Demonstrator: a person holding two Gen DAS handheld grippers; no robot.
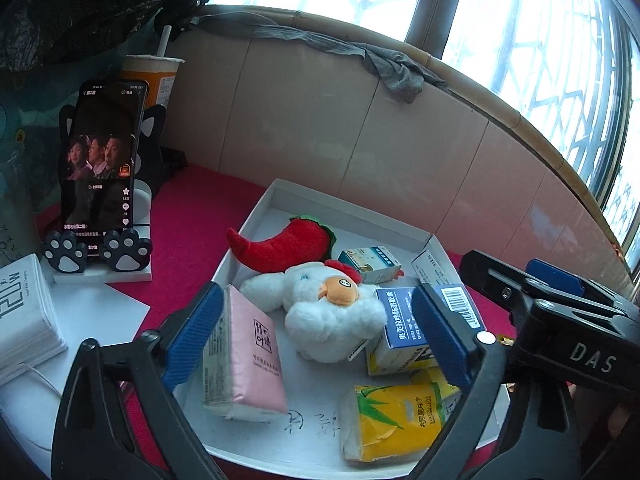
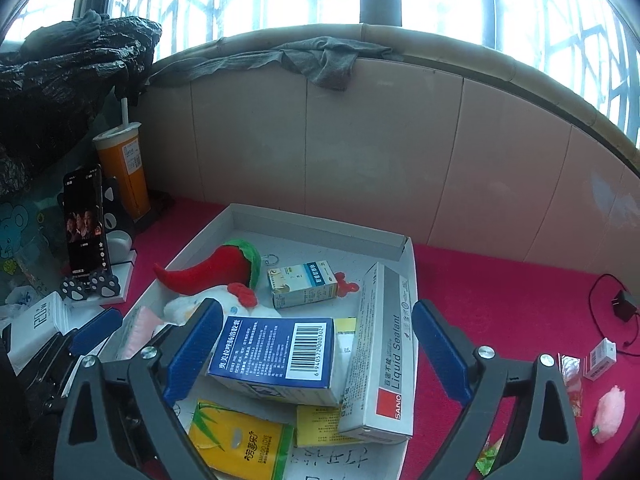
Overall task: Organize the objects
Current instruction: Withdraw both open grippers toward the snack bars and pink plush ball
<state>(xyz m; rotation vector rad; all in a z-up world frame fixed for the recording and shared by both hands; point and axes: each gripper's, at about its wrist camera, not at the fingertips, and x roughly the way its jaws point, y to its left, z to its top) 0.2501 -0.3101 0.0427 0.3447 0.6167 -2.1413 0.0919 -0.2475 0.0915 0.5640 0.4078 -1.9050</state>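
A white tray (image 1: pixel 256 216) (image 2: pixel 312 220) on the red cloth holds a red chili plush (image 1: pixel 280 246), a white chicken plush (image 1: pixel 328 312), a pink tissue pack (image 1: pixel 244 364), a yellow tissue pack (image 1: pixel 392 420), a blue box (image 2: pixel 276 356), a grey Liquid Sealant box (image 2: pixel 384 352) and a small medicine box (image 2: pixel 302 284). My left gripper (image 1: pixel 320 336) stands open over the tray, the chicken plush between its fingers and the pink pack beside its left pad. My right gripper (image 2: pixel 316 352) is open above the blue box and the sealant box.
A phone (image 1: pixel 100 160) on a paw-shaped stand plays a video at the left, with a drink cup (image 1: pixel 154 76) behind it and a white box (image 1: pixel 20 312) in front. A charger (image 2: pixel 622 304), a small carton (image 2: pixel 600 360) and a pink fluffy thing (image 2: pixel 610 408) lie on the cloth to the right.
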